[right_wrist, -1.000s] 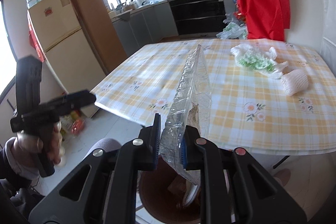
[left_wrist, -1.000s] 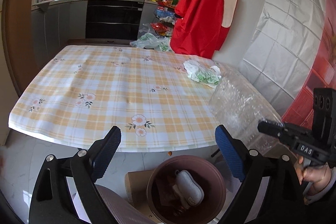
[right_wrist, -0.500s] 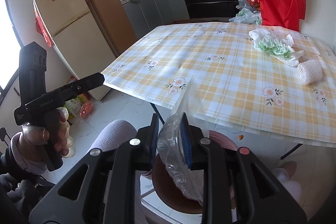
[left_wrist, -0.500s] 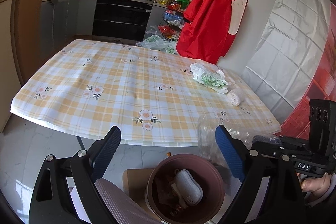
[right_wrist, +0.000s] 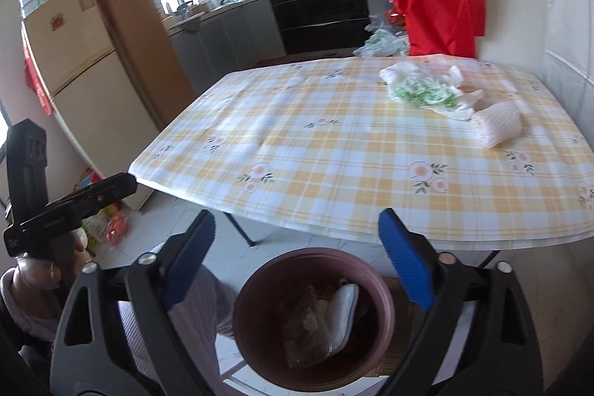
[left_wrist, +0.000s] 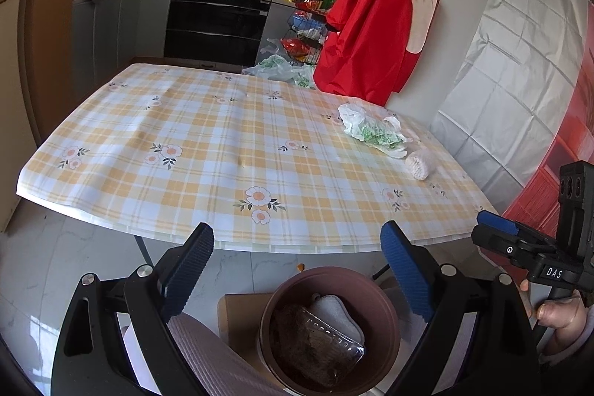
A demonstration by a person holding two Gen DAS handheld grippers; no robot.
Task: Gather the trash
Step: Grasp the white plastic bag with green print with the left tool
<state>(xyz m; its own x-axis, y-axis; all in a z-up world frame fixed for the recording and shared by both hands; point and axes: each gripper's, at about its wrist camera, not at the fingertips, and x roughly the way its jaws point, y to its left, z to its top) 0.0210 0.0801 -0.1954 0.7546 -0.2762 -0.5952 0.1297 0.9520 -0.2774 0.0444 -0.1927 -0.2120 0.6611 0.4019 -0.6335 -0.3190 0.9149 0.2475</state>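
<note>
A brown bin (left_wrist: 386,299) (right_wrist: 248,288) stands on the floor below the table's near edge. In it a clear plastic pack (left_wrist: 326,347) (right_wrist: 308,325) lies beside a white foam piece (left_wrist: 334,314). My right gripper (right_wrist: 297,232) hovers over the bin, its jaws opening wide with nothing between them. My left gripper (left_wrist: 297,247) is open and empty above the bin too. On the plaid table (left_wrist: 222,154) lie a white-and-green plastic bag (left_wrist: 375,132) (right_wrist: 423,90) and a white foam net (left_wrist: 419,166) (right_wrist: 497,125), at the right side.
A red apron (left_wrist: 375,25) hangs at the wall behind the table. A fridge (right_wrist: 74,62) stands to the left and an oven (left_wrist: 219,21) at the back. A person's knee (left_wrist: 208,351) is beside the bin, and cardboard (left_wrist: 237,314) lies under it.
The right gripper's jaws went from shut on the clear plastic pack to wide apart. The pack dropped into the bin. The left gripper stayed open and in place.
</note>
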